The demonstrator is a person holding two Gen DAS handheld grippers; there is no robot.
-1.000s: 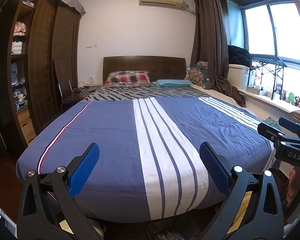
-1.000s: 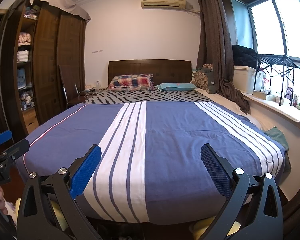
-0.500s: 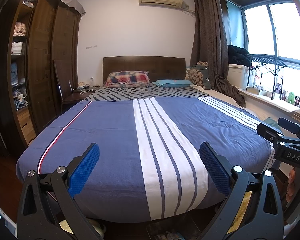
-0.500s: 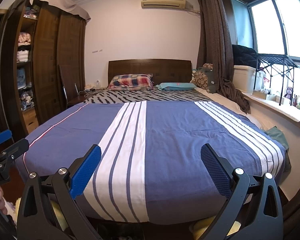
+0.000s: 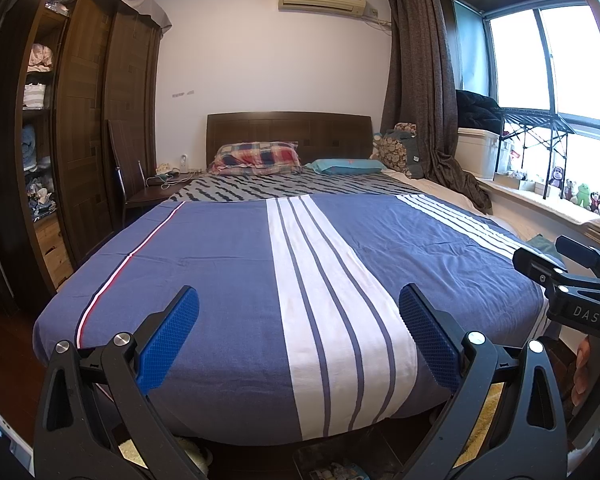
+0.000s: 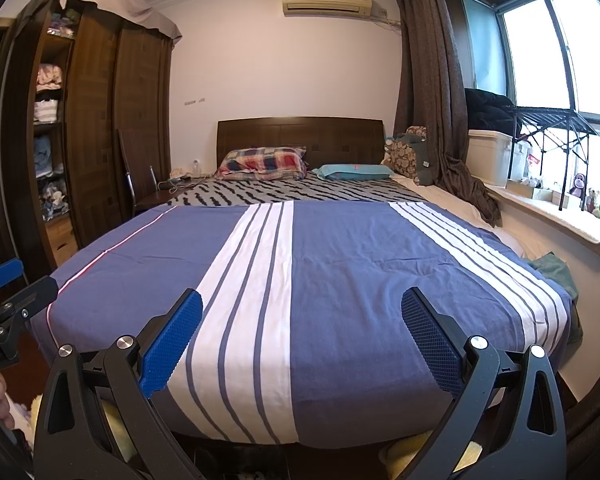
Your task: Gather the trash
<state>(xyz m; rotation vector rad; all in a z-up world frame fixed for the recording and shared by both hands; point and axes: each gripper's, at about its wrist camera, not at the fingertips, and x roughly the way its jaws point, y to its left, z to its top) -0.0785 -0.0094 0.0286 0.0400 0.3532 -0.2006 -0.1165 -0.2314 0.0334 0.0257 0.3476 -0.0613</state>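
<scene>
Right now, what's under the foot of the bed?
Under the bed, at the foot: a yellowish fluffy rug and small colourful clutter on the floor. Farther beneath is dark, hidden by the overhanging striped cover.

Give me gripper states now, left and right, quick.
Left gripper: open, holding nothing, above the foot of the bed.
Right gripper: open, holding nothing, also over the bed.

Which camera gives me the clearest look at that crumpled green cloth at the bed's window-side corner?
The right wrist view: the crumpled green cloth lies unobstructed beside the blue striped bedspread. In the left wrist view only a sliver shows behind the right claw's body.
</scene>
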